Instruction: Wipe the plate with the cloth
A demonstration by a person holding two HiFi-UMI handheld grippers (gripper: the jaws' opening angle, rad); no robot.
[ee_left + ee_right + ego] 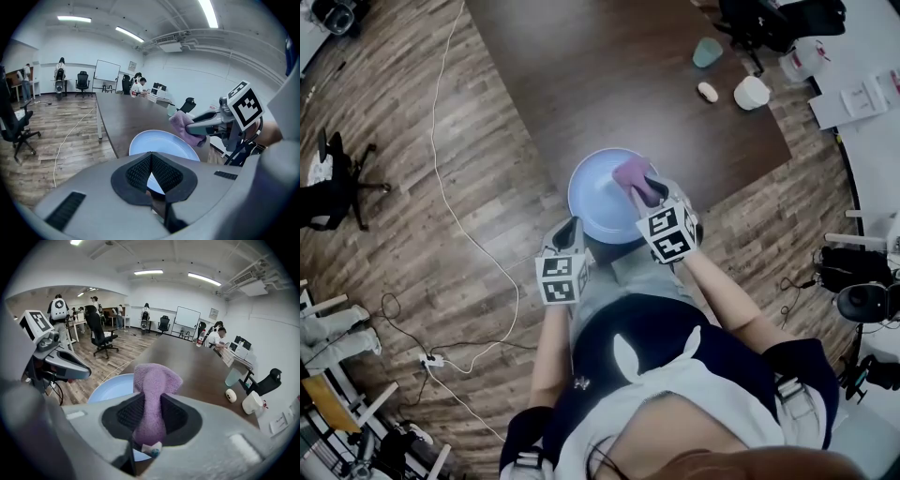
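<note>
Head view: dark table [609, 75]. Three small things at its 1 o'clock: teal cup [707, 52], white oval [708, 92], white mug [751, 93]. One white cable [478, 244] on the floor. One plate [595, 206], round and pale blue, at the near table corner. One purple cloth [630, 174] overlaps its 1 o'clock rim.

Left gripper view: left gripper [151, 154] tips pressed together, aimed at the plate's near rim.

Right gripper view: right gripper [151, 401] pinching the fuzzy cloth upright.

The dark brown desk [609, 75] stands on a wood-plank floor [412, 187]. A pale blue plate [595, 192] sits at its near edge at 6 o'clock, partly overhanging; whether it rests there cannot be told. At about 2 o'clock stand a teal cup [707, 52], a small white oval thing [708, 92] and a white cup [751, 92], close together.
</note>
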